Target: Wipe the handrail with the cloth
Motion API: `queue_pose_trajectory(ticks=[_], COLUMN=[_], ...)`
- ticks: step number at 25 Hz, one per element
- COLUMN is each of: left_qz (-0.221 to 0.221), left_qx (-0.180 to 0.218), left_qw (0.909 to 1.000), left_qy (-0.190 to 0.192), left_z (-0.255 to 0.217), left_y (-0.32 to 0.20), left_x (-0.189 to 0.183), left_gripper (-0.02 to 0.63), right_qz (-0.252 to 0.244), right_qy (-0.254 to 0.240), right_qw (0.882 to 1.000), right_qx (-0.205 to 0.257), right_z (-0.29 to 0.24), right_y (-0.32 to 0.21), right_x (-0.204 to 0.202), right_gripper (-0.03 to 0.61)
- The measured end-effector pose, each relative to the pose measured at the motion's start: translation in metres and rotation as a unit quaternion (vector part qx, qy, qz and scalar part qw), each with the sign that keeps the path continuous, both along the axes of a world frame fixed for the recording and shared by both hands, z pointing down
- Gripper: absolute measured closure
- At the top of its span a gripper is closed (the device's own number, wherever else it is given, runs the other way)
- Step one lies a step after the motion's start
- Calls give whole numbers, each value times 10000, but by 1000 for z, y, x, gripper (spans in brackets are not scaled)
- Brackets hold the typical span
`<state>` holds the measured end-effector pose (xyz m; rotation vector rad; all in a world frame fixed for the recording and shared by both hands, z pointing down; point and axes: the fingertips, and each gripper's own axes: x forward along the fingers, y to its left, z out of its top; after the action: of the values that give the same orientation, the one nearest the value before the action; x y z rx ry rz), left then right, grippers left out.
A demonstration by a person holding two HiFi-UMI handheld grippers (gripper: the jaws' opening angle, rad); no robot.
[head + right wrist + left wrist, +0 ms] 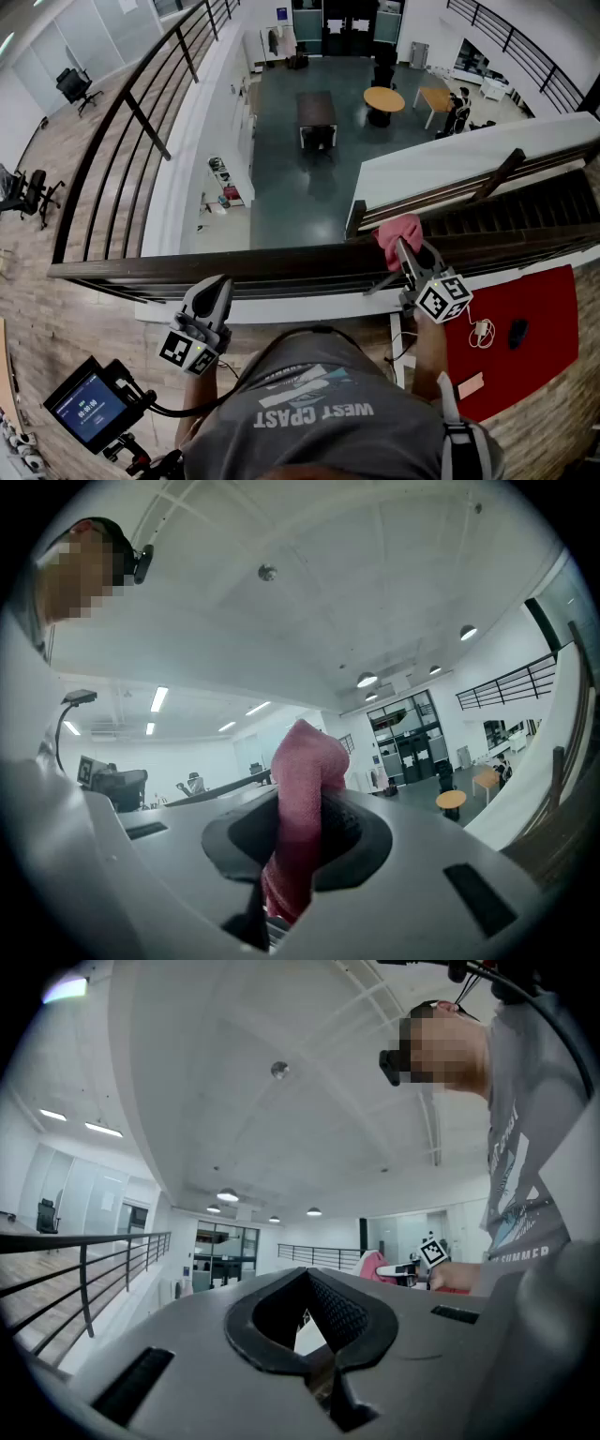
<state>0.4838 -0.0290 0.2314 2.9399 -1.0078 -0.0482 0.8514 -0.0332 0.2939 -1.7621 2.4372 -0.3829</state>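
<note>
The dark brown handrail [281, 265] runs across the head view from left to right, above a drop to the floor below. A pink cloth [398, 231] lies bunched on the rail's top at centre right, with my right gripper [405, 258] shut on it. In the right gripper view the cloth [305, 808] stands up between the jaws of that gripper [300, 846]. My left gripper [214, 291] hovers just on my side of the rail at the left, jaws together and holding nothing. The left gripper view shows its closed jaws [314, 1330] and the far cloth [373, 1265].
Beyond the rail is an open atrium with a round table [384, 98] far below. A red mat [525, 337] lies on the wood floor at right. A screen on a stand [91, 408] sits at lower left. Office chairs [33, 192] stand at far left.
</note>
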Motion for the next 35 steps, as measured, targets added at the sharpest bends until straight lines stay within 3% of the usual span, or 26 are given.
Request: queue_pose_trajectory(ticks=[14,18,21,24,25,27,30,31,33,35], left_qz=[-87,-81,-54,-25,-27,-65,-42,0,18,-68], left_qx=[-17,-22,-108,-212,-245,-285,-306,-310,-298,-272], left_qw=[10000,10000,9999,9998,9997,9996,9995,9994,9994,9996], left_qy=[7,11,0,-9,-13,5,116,158,158,21], left_z=[4,5,11,17,18,18,11,9,9,15], left_y=[-5,-6,-2,1,2,3,5,6,6,5], left_x=[-5,-4,-6,-8,-9,-10,-3,0,1,-7], left_gripper=[609,609,609,609,609,609,609,609,609,609], right_qz=[-140,-325,517,1357,1299,642,-263,-203,429,1235], right_qy=[-116,517,1013,1469,1850,2540,2853,2710,2382,2276], right_qw=[9998,9981,9911,9668,9587,9505,9460,9497,9546,9455], right_qx=[100,-75,-695,-1589,-1727,-1673,-1514,-1559,-1736,-1972], right_z=[2,19,63,127,138,141,139,142,144,143], right_y=[-15,-41,-58,-57,-57,-61,-63,-58,-40,-18], right_x=[-8,-2,49,89,80,30,-20,-10,42,102], right_gripper=[525,525,525,525,525,525,525,525,525,525])
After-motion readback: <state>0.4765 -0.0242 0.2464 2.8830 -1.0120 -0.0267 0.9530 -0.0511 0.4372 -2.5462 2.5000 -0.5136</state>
